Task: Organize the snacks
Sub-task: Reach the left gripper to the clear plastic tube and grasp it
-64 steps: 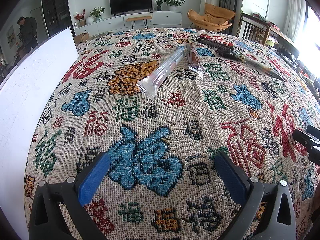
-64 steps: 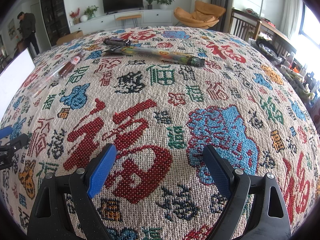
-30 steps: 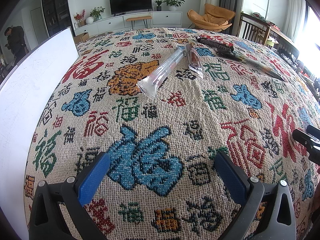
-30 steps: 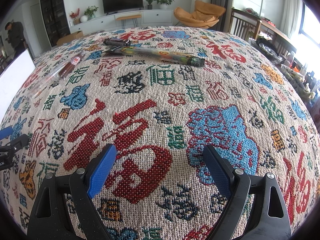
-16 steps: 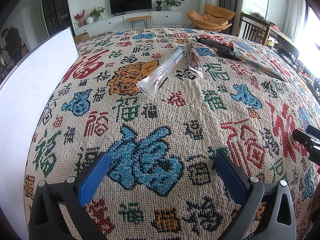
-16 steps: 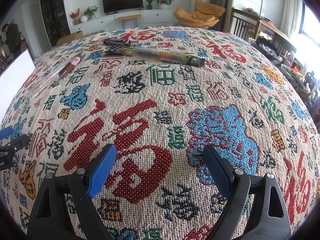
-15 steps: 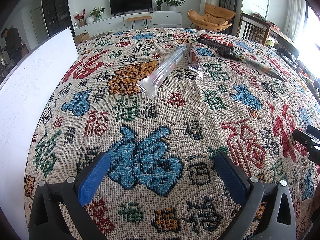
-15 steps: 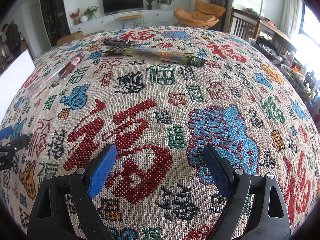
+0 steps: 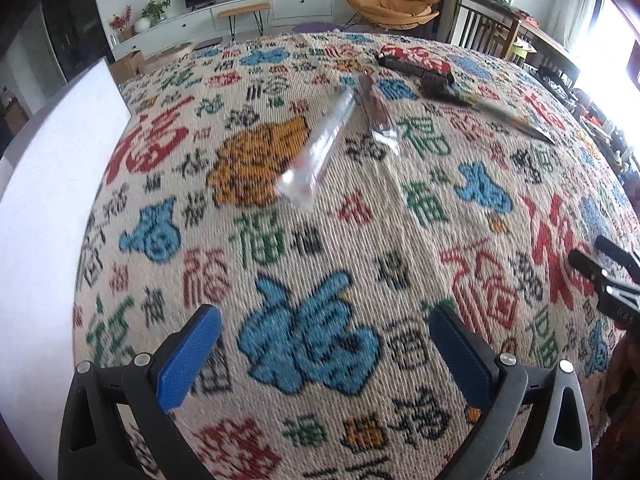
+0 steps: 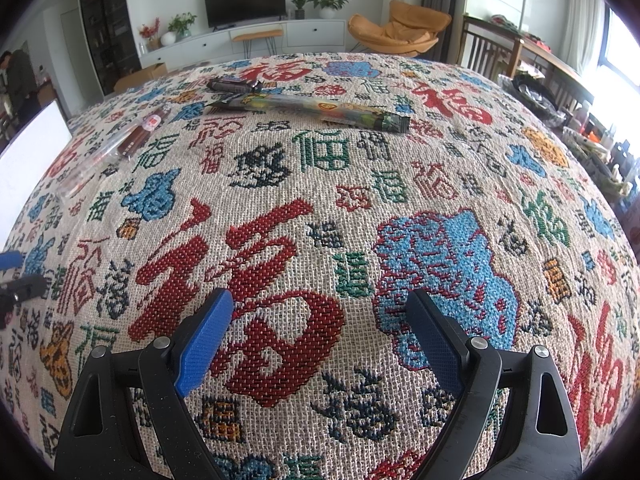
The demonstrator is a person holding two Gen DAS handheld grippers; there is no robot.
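**A:** Both tools are low over the table [image 10: 440, 184] and nothing's been picked up yet. The left gripper [image 9: 324, 354] is spread wide and holding nothing, and it's the same story on the right gripper [image 10: 320, 330], blue pads apart, nothing between them.

**B:** And the snacks? All at the far end. There's a clear packet [image 9: 320, 156] nearest the left side, with a second clear packet [image 9: 376, 114] just beside it, their far ends nearly touching. Further right lie the long printed stick [image 10: 312, 110] and a dark wrapper [image 10: 234, 86] behind it.

**A:** That's where I'd worry. Those two clear ones sit so close that, I reckon, a wide-open approach could nudge one while closing on the other.

**B:** They're flat, too. Thin film lying on a coarse woven cloth [image 9: 312, 340], so the pads could snag the weave or slide over the packet.

**A:** The left view is smeared as well, so I can't say exactly how those far wrappers lie.

**B:** Watch the white board [image 9: 48, 216] on the left. It's probably close enough to clip on a swing.
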